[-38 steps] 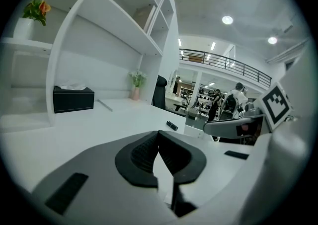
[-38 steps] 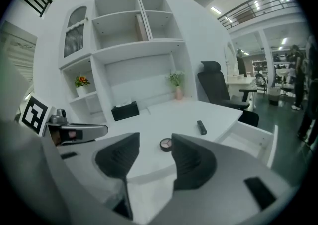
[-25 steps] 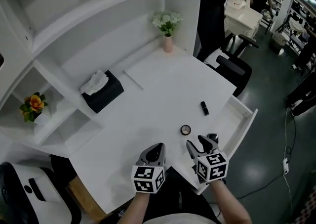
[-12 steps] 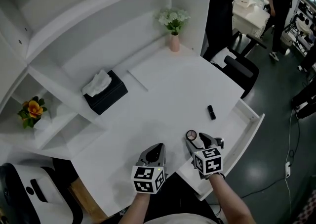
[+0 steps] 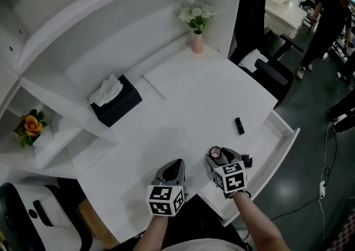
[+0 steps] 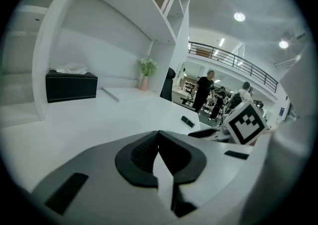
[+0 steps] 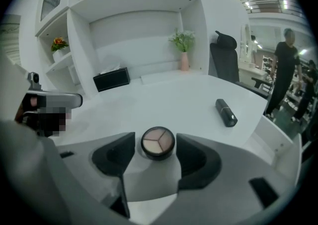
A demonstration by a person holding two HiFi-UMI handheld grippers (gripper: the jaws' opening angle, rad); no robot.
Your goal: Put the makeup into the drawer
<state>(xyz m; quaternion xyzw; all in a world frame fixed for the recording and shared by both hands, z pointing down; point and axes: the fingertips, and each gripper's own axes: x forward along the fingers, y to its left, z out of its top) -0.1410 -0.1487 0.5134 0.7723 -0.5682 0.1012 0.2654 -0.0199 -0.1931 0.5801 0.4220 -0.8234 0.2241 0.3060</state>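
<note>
Hovering nearest me, my left tongs (image 6: pixel 159 152) were clenched on nothing. My right tongs (image 7: pixel 157 155) had just been opening and stood released. The round compact (image 7: pixel 158 142) lay on the desk (image 5: pixel 188 100) between the jaws, with the pads not yet pressing it. I judged this the reach for the first piece. Next I needed to close squarely on its rim, then carry it to the open drawer (image 5: pixel 285 123) at my right. Beyond lay the lipstick (image 7: pixel 226 112), not yet collected; farthest stood the tissue box (image 5: pixel 115 102) and flower vase (image 5: pixel 197 42).
</note>
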